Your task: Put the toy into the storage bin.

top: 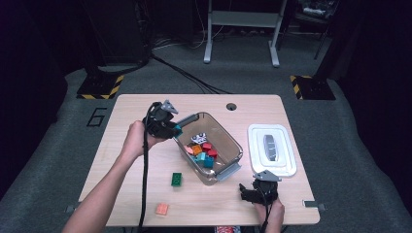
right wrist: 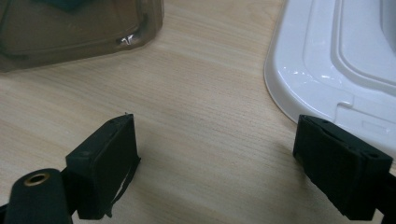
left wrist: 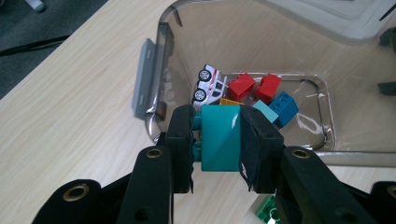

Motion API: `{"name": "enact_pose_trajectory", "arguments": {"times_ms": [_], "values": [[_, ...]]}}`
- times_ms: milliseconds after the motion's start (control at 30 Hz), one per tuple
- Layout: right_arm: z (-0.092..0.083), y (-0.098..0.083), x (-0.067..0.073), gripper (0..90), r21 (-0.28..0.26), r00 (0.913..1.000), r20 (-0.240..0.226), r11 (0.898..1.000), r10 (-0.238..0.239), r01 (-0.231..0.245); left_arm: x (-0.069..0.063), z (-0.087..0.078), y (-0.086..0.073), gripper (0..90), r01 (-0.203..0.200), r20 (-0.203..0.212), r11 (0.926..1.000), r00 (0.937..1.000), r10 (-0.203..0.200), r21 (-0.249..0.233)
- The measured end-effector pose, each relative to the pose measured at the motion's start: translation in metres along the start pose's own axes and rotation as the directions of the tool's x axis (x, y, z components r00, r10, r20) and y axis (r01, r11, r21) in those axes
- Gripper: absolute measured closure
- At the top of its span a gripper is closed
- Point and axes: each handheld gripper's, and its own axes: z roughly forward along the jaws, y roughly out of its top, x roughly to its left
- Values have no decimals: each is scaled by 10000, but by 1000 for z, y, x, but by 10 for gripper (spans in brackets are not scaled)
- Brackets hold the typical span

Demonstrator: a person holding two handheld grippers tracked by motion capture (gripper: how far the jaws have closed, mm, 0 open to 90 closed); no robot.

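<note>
The left gripper clenches a teal brick by its flat sides above the clear bin's rim near the table's middle; the brick looks light, rigid, somewhat slick. The right gripper rests with its jaws spread at the front edge

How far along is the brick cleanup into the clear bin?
Done: several bricks and a toy car lie in the clear bin. In hand: the left gripper holds a teal brick over the rim. Left: the green brick and orange brick on the table; white lid off.
</note>
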Motion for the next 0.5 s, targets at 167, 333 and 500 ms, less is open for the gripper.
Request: {"name": "enact_pose_trajectory", "arguments": {"times_ms": [167, 333, 500], "values": [[0, 0, 0, 128, 0, 10000, -2, 10000, 2, -2, -2, 16, 5, 670, -166, 225, 9997, 9996, 162, 169], [0, 0, 0, 128, -3, 10000, 0, 10000, 9, -9, 1, 28, 6, 670, -49, 404, 9986, 9992, 28, 525], [0, 0, 0, 128, 0, 10000, -1, 10000, 4, -4, 2, 34, 4, 670, 6, 417, 9955, 9991, -45, 950]]}}
